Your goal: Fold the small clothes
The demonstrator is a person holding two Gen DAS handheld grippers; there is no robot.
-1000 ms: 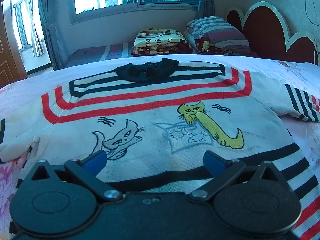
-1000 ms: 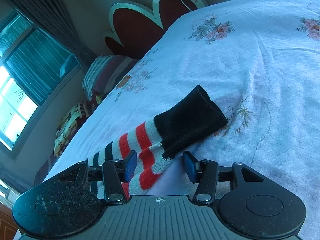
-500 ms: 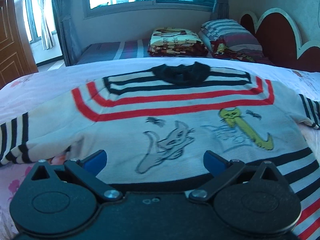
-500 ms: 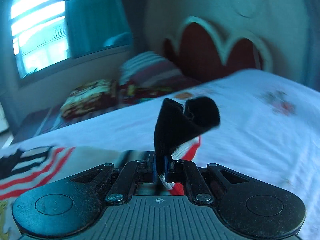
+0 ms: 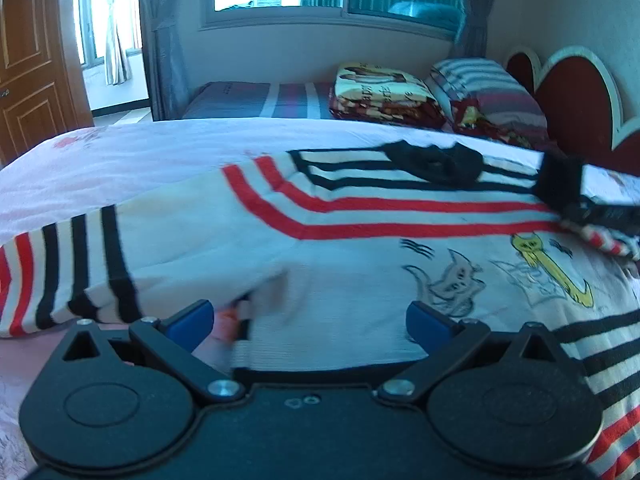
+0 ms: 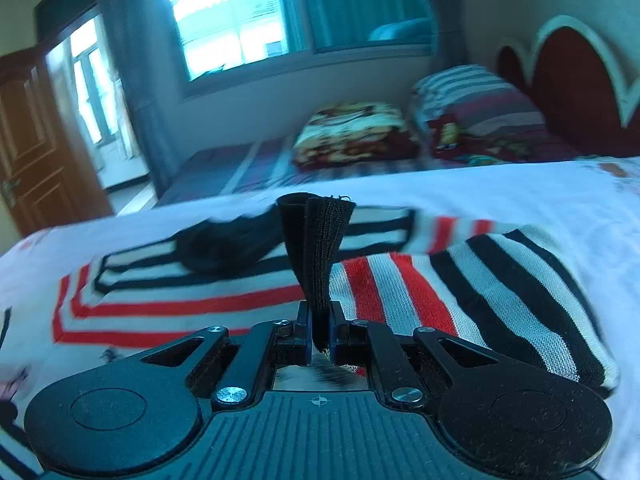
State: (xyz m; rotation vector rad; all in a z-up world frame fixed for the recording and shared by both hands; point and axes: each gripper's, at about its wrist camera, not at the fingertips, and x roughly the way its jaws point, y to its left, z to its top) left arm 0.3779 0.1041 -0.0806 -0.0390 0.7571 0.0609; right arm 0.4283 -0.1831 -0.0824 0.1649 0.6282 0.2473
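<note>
A small white sweater [image 5: 352, 248] with red and black stripes, a black collar [image 5: 436, 164] and cat drawings lies flat on the bed. My left gripper [image 5: 308, 322] is open, low over the sweater's hem near its left sleeve [image 5: 72, 276]. My right gripper [image 6: 319, 334] is shut on the black cuff [image 6: 316, 248] of the right sleeve [image 6: 492, 296], which is lifted and folded over the sweater's body. The right gripper with the cuff also shows at the right edge of the left wrist view [image 5: 576, 200].
The bed has a white floral sheet [image 5: 120, 160]. Pillows and a folded blanket [image 5: 384, 92] lie at the far side, beside a red headboard [image 5: 580, 104]. A window and a wooden door [image 5: 28, 64] stand beyond the bed.
My right gripper closed on the sleeve cuff, lifted it and carried it left over the sweater. My left gripper slid left along the hem toward the left sleeve.
</note>
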